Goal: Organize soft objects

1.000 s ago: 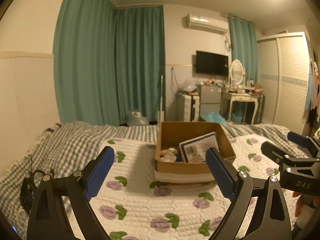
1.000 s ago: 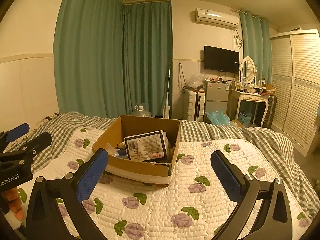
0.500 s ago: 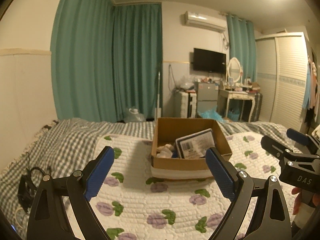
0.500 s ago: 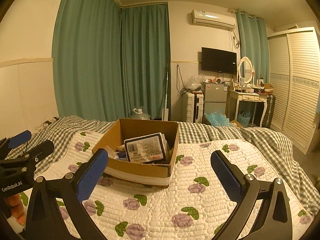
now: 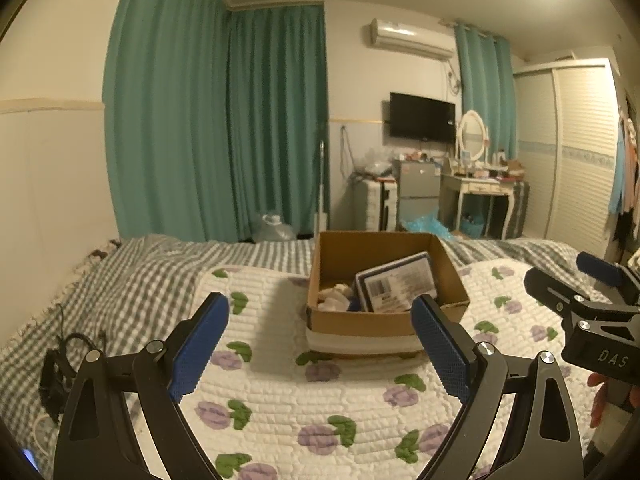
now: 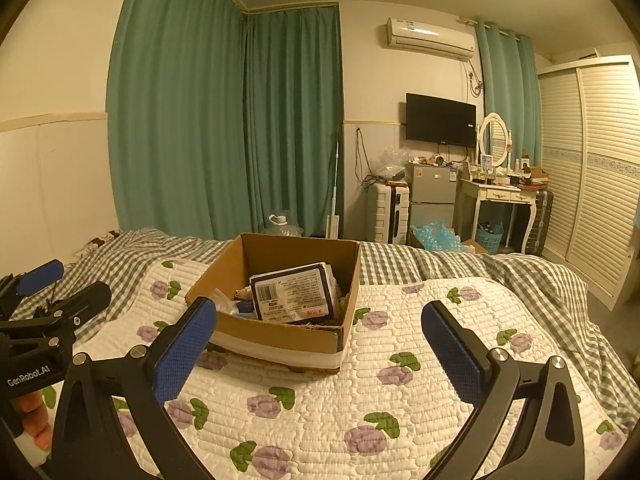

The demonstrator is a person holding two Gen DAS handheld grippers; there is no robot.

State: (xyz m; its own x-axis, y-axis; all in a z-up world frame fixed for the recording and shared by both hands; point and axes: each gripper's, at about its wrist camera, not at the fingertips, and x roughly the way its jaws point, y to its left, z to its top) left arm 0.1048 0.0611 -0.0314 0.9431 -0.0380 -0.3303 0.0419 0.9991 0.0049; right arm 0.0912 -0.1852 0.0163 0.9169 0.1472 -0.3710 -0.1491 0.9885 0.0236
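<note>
Shifted only slightly in view since a second ago: cardboard box [image 6: 280,304] sits on the quilted floral bedspread [image 6: 400,384], holding a labelled soft packet [image 6: 294,296] leaning among smaller crumpled items; left gripper [image 5: 320,344] and right gripper [image 6: 320,346] hover short of it, jaws wide, nothing between; best approached from above, clear of the box wall, pinching the packet's upper edge.

My right gripper [image 6: 320,340] hangs wide open over the flowered quilt [image 6: 400,400], nothing between its blue pads. Ahead sits a cardboard box [image 6: 280,332] with a labelled packet [image 6: 294,298] leaning inside. My left gripper [image 6: 44,300] shows at the left edge.
</note>
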